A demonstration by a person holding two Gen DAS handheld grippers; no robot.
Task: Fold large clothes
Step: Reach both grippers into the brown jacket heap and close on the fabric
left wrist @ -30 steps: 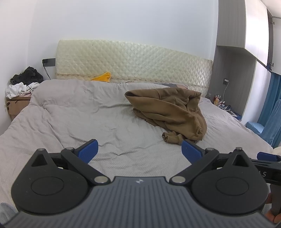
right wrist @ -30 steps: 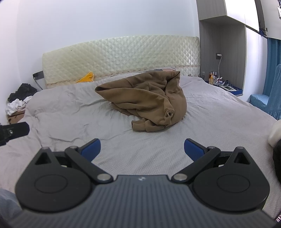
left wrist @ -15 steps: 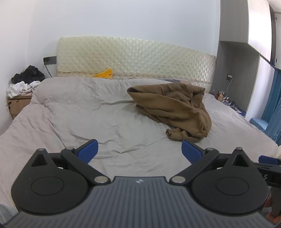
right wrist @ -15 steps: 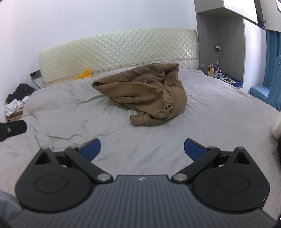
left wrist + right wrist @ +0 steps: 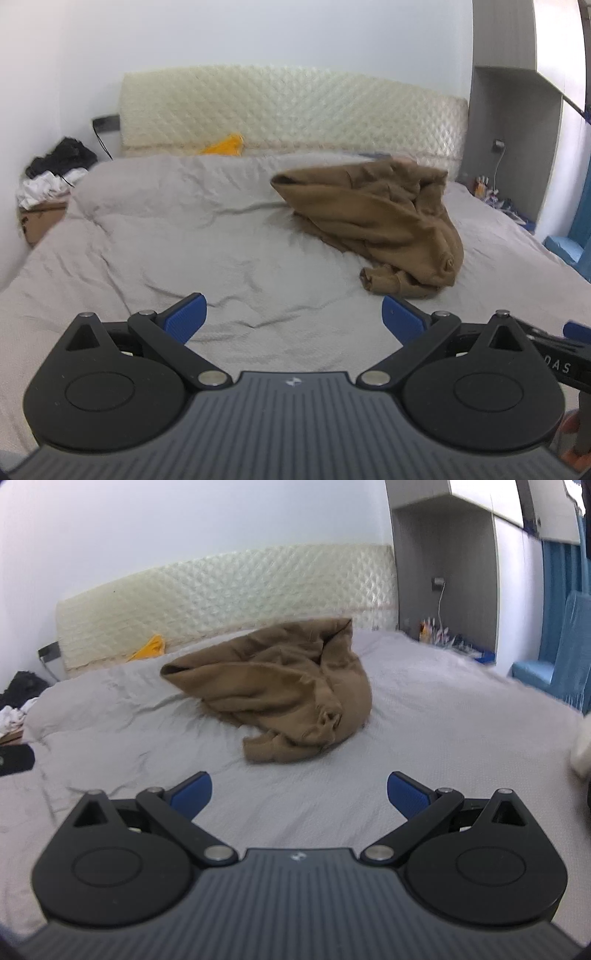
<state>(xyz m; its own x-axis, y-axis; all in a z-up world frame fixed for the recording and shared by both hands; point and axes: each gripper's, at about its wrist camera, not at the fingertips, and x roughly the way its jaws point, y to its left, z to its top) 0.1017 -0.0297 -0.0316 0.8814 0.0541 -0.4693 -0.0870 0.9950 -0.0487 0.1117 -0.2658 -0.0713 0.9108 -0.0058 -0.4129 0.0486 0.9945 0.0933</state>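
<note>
Both tongs spread wide, gripping nothing. Brown sweatshirt (image 5: 373, 225) lies bunched in a heap on the grey bedcover (image 5: 184, 240), ahead & to the right of the left tongs (image 5: 291, 319), ahead & a bit left of the right tongs (image 5: 299, 794), well apart from both. Risks: it's crumpled w/ layers overlapping, so a pinch could catch 2 layers or the bedcover underneath & drag it; sleeve end nearest could get mistaken for a hem, twisting the spread
</note>
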